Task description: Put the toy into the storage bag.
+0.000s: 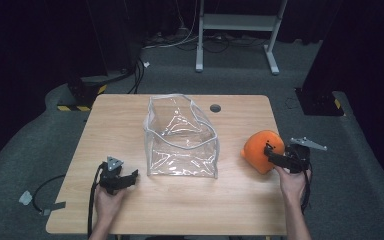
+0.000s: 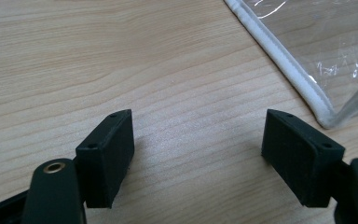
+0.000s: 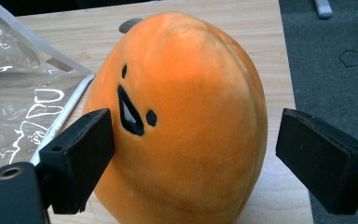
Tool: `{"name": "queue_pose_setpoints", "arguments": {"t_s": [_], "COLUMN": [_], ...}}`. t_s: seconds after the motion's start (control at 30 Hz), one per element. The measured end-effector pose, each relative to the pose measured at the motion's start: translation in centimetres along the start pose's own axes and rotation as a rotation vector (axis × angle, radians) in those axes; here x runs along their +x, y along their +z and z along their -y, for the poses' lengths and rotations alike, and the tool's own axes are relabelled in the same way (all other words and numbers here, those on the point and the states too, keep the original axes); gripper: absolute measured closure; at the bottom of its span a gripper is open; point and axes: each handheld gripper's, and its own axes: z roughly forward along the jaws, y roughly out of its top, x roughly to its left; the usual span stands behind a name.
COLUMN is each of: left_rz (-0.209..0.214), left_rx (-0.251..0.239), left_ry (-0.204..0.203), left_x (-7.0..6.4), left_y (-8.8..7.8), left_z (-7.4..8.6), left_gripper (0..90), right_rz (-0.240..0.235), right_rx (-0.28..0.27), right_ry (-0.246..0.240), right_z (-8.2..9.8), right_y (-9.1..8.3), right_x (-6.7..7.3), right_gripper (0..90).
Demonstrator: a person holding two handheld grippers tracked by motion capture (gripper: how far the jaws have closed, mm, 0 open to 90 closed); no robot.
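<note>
Black jaws of the right hand-held gripper [image 3: 193,163] stand wide open around the orange plush toy [image 3: 182,121], left pad touching, right pad apart, nothing gripped. Toy sits centre frame, right of the clear bag [image 1: 182,137] on the counter [image 1: 120,115]. Best close squarely across its middle before lifting.

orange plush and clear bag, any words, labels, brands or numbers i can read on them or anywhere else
None: no readable text in any view.
The orange plush bears only a stitched face (two dots and an open mouth), no lettering.
The clear bag shows white edging and glare, no print.
The yellow-and-black stripes on the floor are a hazard marking, not words.
</note>
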Motion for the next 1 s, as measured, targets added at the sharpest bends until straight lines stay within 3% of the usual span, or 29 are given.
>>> {"name": "queue_pose_setpoints", "arguments": {"t_s": [0.37, 0.5, 0.63, 0.67, 0.73, 0.77, 0.8, 0.93, 1.0], "left_rz": [0.001, 0.003, 0.003, 0.003, 0.003, 0.003, 0.004, 0.005, 0.005], "left_rx": [0.0, 0.0, 0.0, 0.0, 0.0, 0.0, 0.0, 0.0, 0.0], "left_ry": [0.001, 0.003, 0.003, 0.003, 0.003, 0.003, 0.002, 0.004, 0.005], "left_x": [0.0, 0.0, 0.0, 0.0, 0.0, 0.0, 0.0, 0.0, 0.0], "left_y": [0.0, 0.0, 0.0, 0.0, 0.0, 0.0, 0.0, 0.0, 0.0], "left_z": [0.0, 0.0, 0.0, 0.0, 0.0, 0.0, 0.0, 0.0, 0.0], "left_gripper": [25.2, 25.3, 25.3, 25.2, 25.3, 25.2, 25.2, 25.1, 25.1], "right_rz": [-0.013, -0.003, -0.012, -0.016, -0.019, -0.012, -0.012, 0.003, -0.004], "right_rx": [0.011, 0.03, 0.049, 0.069, 0.083, 0.1, 0.1, 0.11, 0.115], "right_ry": [-0.018, -0.042, -0.059, -0.088, -0.111, -0.156, -0.156, -0.204, -0.211], "right_z": [-1.8, -2.1, -2.3, -2.3, -2.2, -2.2, -2.2, -2.1, -2.2], "right_y": [0.9, 1.4, 1.8, 1.9, 2.0, 1.9, 1.9, 1.8, 1.7], "right_x": [0.8, 1.3, 1.7, 2.1, 2.3, 2.9, 2.9, 3.4, 3.6], "right_gripper": [10.6, 14.4, 21.3, 27.8, 31.1, 40.0, 40.0, 55.8, 59.5]}}
